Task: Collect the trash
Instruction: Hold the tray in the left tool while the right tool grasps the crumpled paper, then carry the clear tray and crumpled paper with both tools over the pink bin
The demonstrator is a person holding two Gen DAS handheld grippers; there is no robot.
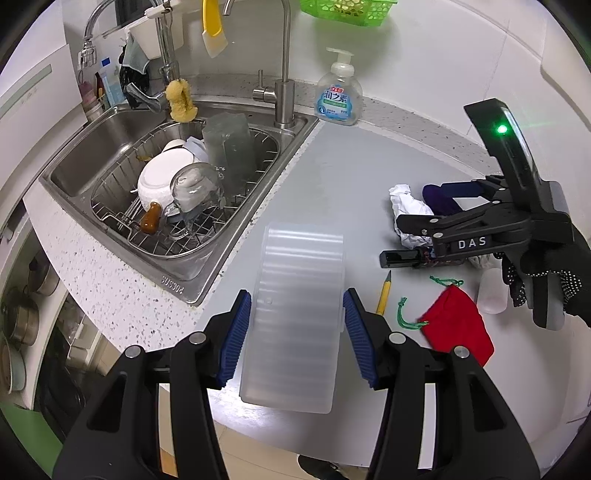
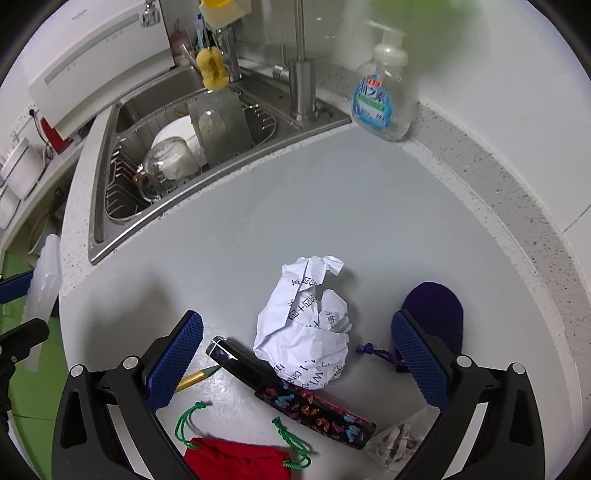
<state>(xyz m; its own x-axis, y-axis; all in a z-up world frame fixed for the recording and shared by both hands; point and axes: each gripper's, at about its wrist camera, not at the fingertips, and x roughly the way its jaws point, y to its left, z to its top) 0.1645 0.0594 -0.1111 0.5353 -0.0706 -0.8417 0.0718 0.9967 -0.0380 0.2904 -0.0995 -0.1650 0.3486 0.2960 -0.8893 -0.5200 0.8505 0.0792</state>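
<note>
Desk (image 2: 332, 206): pale grey, white speckled border at right.
Crumpled paper (image 2: 304, 325), centre: white, black print.
Pouch (image 2: 236, 459), bottom: red, green drawstring.
Second pouch (image 2: 439, 306), right: dark purple, purple cord.
Long case (image 2: 295, 395), lower centre: black, multicoloured pattern of orange, blue, pink.
Pencil (image 2: 194, 376): yellow.
Hand-held gripper (image 2: 295, 362) pads (image 2: 173, 362): blue, cross-hatched; arms black.
Plastic container (image 1: 295, 325): translucent white, ribbed.
Soap bottle (image 2: 384, 99), upper right: clear, blue label.
Sponge (image 2: 212, 70), upper left: yellow.
Basket (image 1: 347, 11), top: bright green.
</note>
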